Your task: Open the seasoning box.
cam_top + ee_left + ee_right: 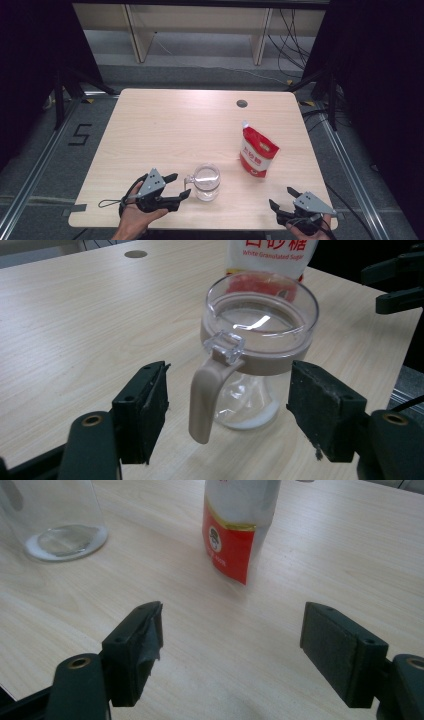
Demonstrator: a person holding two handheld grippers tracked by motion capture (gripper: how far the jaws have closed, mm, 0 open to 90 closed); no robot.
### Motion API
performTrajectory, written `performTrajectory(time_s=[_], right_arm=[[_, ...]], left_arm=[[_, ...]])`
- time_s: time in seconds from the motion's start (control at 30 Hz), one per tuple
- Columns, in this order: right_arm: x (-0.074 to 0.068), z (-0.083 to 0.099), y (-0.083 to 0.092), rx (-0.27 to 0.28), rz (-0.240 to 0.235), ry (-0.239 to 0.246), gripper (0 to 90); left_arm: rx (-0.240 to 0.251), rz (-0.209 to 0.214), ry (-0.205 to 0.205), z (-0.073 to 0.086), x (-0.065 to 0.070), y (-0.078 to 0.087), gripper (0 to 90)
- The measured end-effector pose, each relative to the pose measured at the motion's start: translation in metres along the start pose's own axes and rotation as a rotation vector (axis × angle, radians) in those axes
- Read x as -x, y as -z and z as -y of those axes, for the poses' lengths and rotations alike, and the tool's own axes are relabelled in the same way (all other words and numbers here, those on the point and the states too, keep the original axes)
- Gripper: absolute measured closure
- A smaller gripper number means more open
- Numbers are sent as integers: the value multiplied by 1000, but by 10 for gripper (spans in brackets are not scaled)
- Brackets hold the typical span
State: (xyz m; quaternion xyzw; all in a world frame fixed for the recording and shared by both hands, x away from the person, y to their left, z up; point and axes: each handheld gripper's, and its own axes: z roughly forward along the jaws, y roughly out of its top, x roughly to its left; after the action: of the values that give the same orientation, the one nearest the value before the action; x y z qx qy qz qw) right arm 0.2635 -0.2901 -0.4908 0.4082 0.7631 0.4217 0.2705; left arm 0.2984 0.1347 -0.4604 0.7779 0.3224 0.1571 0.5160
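Note:
A clear glass jar (206, 181) with a beige collar and handle stands near the table's front edge, a little white powder at its bottom (250, 422). My left gripper (181, 185) is just left of it and open. In the left gripper view the jar's handle (205, 395) hangs between the two spread pads (145, 410), touching neither. A red and white sugar pouch (257, 150) stands upright behind and right of the jar. My right gripper (281, 196) rests open at the front right corner with nothing between its jaws, pointing at the pouch (237, 535) and the jar's base (65, 540).
The light wooden table (165, 125) has a round cable hole (242, 103) near its far edge. Beyond the table stand the legs of a pale shelf unit (140, 35), and dark curtains hang on both sides. The right gripper's jaws (395, 282) show at the far right of the left gripper view.

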Motion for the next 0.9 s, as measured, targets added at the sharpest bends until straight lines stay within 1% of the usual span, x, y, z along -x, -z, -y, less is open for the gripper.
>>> performTrajectory(time_s=[0.03, 0.07, 0.1, 0.13, 0.17, 0.2, 0.23, 0.27, 0.33, 0.37, 0.4, 0.43, 0.47, 0.5, 0.53, 0.57, 0.6, 0.63, 0.67, 0.7, 0.77, 0.8, 0.83, 0.87, 0.9], right_arm=[[-2, 0, 0, -21, -21, -30, 262], [-2, 0, 1, -24, -9, -27, 262], [-2, 0, 1, -24, -9, -27, 262], [-2, -1, 0, -26, -9, -25, 262], [-2, -1, 0, -26, -9, -25, 262], [-1, -1, -2, -24, -20, -26, 262], [-1, -1, -2, -24, -22, -17, 262], [-1, -1, -3, -23, -24, -19, 262], [-1, -1, -2, -25, -18, -16, 262], [-1, -1, -2, -26, -14, -15, 262], [-1, -1, -1, -31, -14, -31, 262], [-1, -1, -1, -31, -14, -31, 262], [-4, -1, -1, -31, -3, -52, 262], [-2, -2, -2, -30, -6, -27, 262], [-2, -2, -2, -34, -5, -22, 262], [-2, -2, -2, -34, -5, -22, 262], [-2, -1, -3, -32, -15, -25, 262], [-1, -2, -3, -32, -13, -16, 262], [-1, -2, -3, -33, -15, -12, 262], [-1, -2, -3, -33, -15, -12, 262], [-1, -2, -3, -26, -14, -12, 262], [-1, -2, -3, -32, -10, -11, 262], [-2, -2, -2, -31, -3, -24, 262], [-2, -2, -2, -32, -4, -25, 262], [-2, -2, -2, -32, -4, -25, 262]], left_arm=[[13, 18, 25, -1, 2, 0, 342], [19, 21, 23, -2, 2, -1, 341], [19, 21, 23, -2, 2, -1, 347], [10, 19, 14, -3, 2, 1, 366], [13, 32, 1, -4, 1, 0, 366], [13, 23, 3, -6, 2, 2, 388], [13, 23, 3, -6, 2, 2, 413], [21, 31, 16, -9, 3, 2, 450], [30, 35, 19, -10, 3, 2, 465], [34, 32, 16, -11, 3, 3, 507], [44, 29, 14, -14, 4, 4, 579], [44, 29, 14, -14, 4, 4, 607], [59, 31, -2, -15, 2, 4, 607], [61, 6, 11, -15, 3, 5, 690], [62, -19, 7, -18, 2, 5, 729], [62, -19, 7, -18, 2, 5, 757], [66, -27, 21, -19, 1, 5, 757], [65, -29, 12, -20, 0, 4, 788], [66, -20, 14, -20, -1, 2, 826], [66, -20, 14, -20, -1, 2, 834], [51, -36, 0, -21, -1, 0, 849], [43, -36, -13, -21, -2, -2, 865], [51, -30, -12, -21, -1, -4, 870], [46, -35, 3, -21, 0, -5, 875], [46, -35, 3, -21, 0, -5, 880]])
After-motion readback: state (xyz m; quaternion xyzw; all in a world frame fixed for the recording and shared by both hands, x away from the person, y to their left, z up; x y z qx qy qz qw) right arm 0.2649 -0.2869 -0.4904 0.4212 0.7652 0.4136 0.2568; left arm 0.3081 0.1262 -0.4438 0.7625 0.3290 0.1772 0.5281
